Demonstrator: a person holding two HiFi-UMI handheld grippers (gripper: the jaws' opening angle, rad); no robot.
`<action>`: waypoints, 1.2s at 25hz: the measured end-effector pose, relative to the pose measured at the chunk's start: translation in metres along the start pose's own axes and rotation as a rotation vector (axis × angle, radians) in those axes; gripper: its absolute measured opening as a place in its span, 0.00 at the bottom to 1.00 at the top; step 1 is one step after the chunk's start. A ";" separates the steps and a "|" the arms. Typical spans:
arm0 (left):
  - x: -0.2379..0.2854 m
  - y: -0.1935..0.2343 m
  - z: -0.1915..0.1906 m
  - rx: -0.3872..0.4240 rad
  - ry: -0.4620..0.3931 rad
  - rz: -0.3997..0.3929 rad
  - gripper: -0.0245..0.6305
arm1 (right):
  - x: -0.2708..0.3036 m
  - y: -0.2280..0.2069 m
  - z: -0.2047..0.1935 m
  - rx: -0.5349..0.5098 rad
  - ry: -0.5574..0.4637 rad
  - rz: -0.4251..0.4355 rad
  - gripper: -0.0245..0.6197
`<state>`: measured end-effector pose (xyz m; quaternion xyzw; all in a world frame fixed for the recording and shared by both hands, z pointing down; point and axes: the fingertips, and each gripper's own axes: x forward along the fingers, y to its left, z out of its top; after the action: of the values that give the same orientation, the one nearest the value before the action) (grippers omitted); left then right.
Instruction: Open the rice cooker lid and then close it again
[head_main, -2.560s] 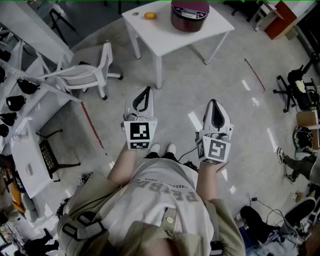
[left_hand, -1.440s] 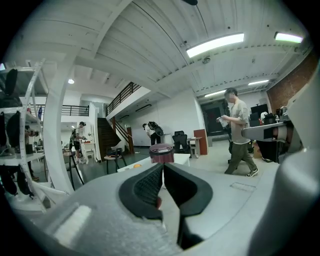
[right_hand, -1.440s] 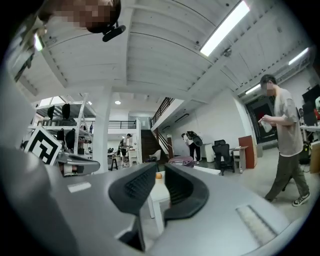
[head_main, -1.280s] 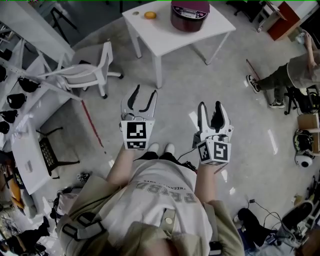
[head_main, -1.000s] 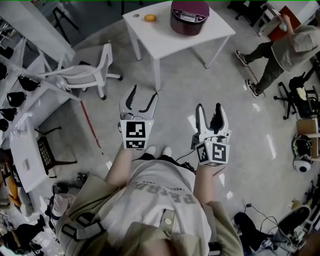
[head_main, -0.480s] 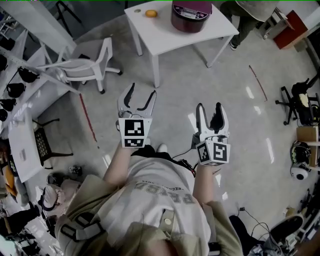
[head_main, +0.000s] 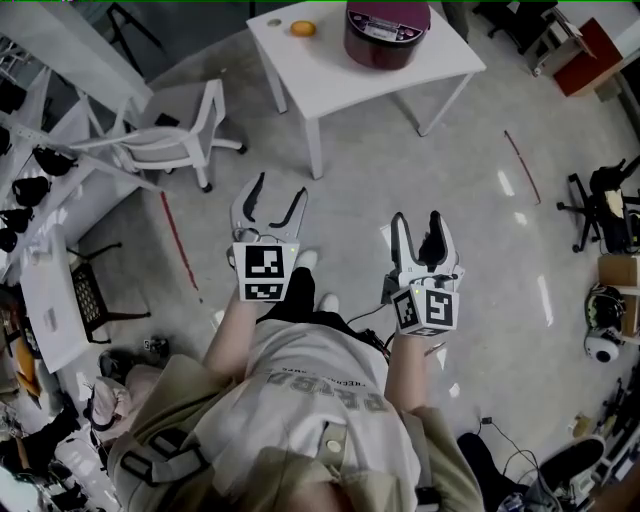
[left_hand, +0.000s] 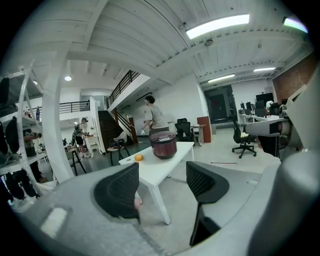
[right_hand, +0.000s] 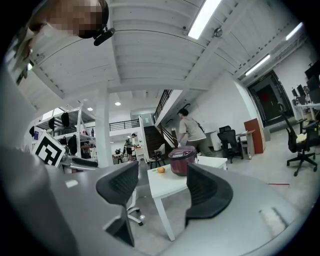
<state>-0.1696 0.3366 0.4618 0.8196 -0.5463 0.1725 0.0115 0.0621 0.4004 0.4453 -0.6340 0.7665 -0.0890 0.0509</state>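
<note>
Nearer the white bench (head_main: 340, 75) than a moment ago, with one shoe (head_main: 305, 260) now stepped forward. Holding left claw (head_main: 280, 190) and right claw (head_main: 417, 222) wide as before, nothing between the pads, well short of the bench. On its far part, near an orange (head_main: 303, 28): dark red, round rice cooker (head_main: 387, 30), lid down.

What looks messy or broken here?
Nothing really stands out. The cooker stands upright on the table with its lid shut. An orange sits beside it, apart from it. Nothing looks spilled or knocked over on the table.
</note>
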 end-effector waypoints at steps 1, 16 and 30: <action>0.007 0.004 0.001 0.000 0.001 -0.003 0.51 | 0.006 0.001 -0.001 0.000 0.005 -0.001 0.47; 0.128 0.077 0.036 0.032 -0.054 -0.100 0.51 | 0.128 0.006 0.008 -0.022 -0.015 -0.086 0.47; 0.204 0.105 0.034 0.030 -0.019 -0.143 0.51 | 0.191 -0.024 -0.008 -0.010 0.027 -0.163 0.47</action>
<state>-0.1850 0.1053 0.4725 0.8582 -0.4837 0.1716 0.0063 0.0472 0.2097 0.4644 -0.6933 0.7134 -0.0975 0.0301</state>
